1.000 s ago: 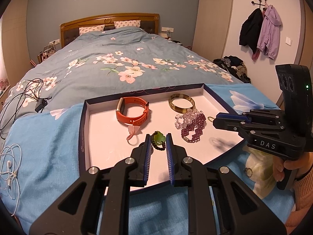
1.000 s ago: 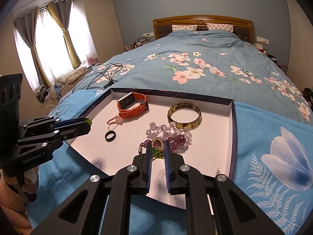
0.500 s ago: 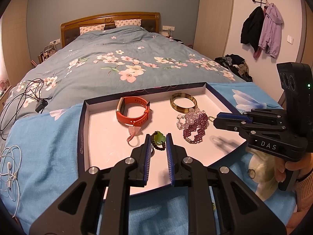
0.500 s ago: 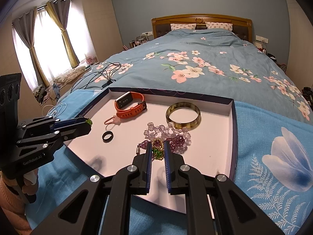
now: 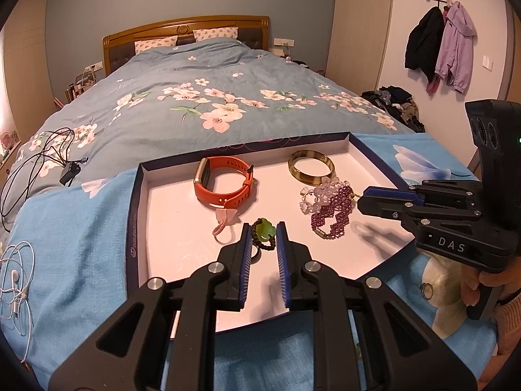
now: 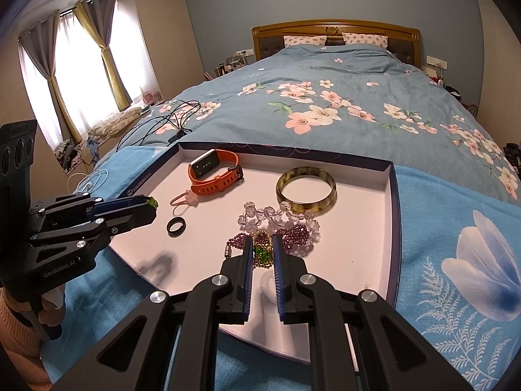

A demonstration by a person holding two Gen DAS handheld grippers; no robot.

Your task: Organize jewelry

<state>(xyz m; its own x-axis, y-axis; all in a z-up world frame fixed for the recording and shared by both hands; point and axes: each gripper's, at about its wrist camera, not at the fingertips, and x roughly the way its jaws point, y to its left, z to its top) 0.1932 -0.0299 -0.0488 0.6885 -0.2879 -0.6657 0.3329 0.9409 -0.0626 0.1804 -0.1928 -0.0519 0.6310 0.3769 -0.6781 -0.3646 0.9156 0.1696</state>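
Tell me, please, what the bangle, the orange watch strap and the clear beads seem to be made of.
Bangle: probably resin or horn, glossy, with mottled olive and brown streaks that look slightly translucent. Watch strap: likely silicone or rubber, matte orange, flexible, with punched holes. Clear beads: glass or crystal, maybe plastic; see-through with small highlights.

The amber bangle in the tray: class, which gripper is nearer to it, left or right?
Right. The right gripper hangs by the purple beads, just beside the amber bangle. The left gripper sits across the tray, beyond the black ring.
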